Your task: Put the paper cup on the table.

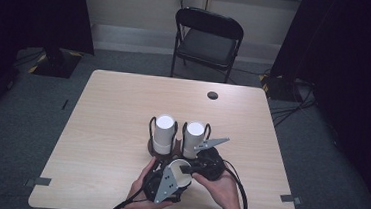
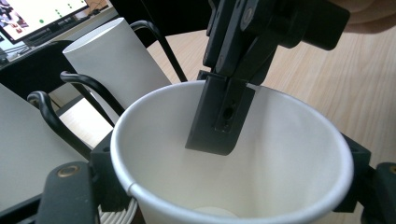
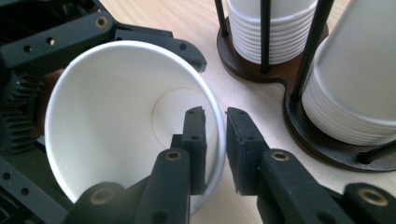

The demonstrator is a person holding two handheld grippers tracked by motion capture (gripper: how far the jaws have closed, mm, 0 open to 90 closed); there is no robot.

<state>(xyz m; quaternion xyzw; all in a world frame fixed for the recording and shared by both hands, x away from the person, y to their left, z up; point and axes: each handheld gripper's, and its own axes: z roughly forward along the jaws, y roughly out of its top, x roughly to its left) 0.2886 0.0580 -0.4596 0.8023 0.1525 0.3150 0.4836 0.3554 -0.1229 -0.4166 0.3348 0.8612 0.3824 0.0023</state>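
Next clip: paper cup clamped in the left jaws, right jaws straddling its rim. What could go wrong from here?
1. The right gripper has one jaw inside the paper cup and one outside, with a gap at the wall; a pull now may slip off the rim.
2. The left gripper grips the cup's sides; more squeeze could dent the thin wall.
3. The cup holder with its stacks stands close; a swing could knock it.

Right tool (image 3: 215, 140) straddles rim of white paper cup (image 3: 107, 121): one jaw inside cup, other outside, small gap to cup wall on both sides. Cup lies tilted, mouth toward camera, clamped across its outside by left tool (image 3: 116, 32). Beside it on wooden bench (image 3: 187, 18), dark cup holder (image 3: 275, 79) with black rods carries two stacks of white cups (image 3: 345, 93).
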